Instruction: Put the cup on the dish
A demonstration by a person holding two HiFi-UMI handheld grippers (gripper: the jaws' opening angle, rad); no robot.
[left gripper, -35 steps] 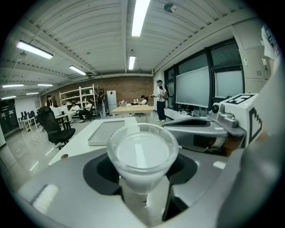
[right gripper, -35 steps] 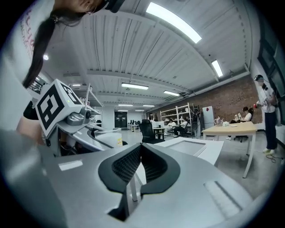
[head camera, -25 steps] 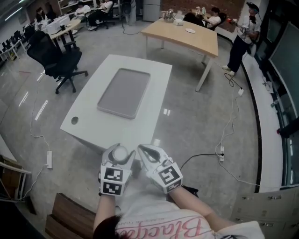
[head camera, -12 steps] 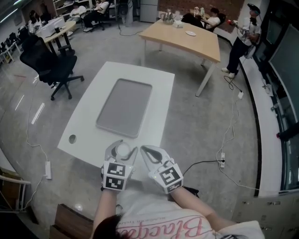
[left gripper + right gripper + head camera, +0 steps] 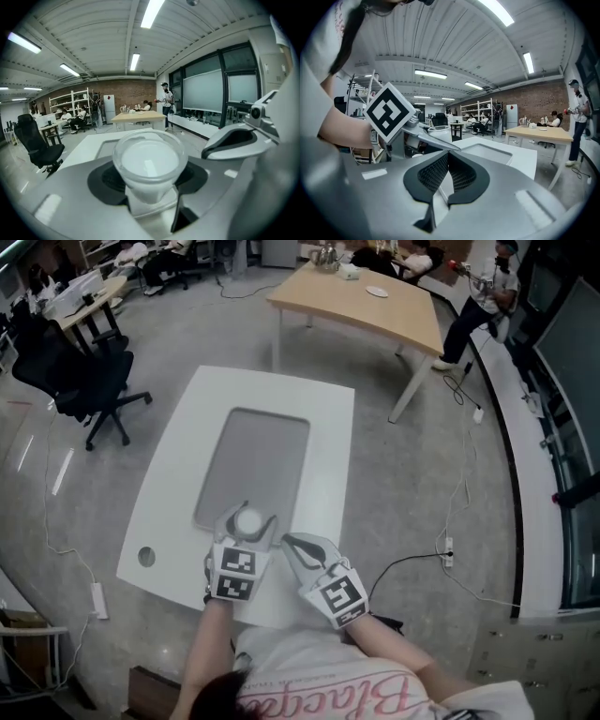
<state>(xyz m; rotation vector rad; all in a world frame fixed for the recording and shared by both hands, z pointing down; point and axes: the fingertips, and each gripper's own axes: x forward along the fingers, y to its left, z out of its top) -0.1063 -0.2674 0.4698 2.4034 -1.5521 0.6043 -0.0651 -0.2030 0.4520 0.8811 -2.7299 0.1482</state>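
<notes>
A small clear cup with a white inside sits upright between the jaws of my left gripper, which is shut on it. Cup and gripper hover over the near end of the grey tray on the white table. In the left gripper view the cup fills the middle, with dark pads against its sides. My right gripper is just to the right, above the table's near edge. In the right gripper view its jaws are shut with nothing between them.
A black office chair stands to the left of the table and a wooden table behind it. Cables lie on the floor at the right. People sit and stand at the far end of the room.
Both grippers have come forward from in front of the table to above its near end. The cup now hangs at the tray's near edge. The grip is unchanged.
</notes>
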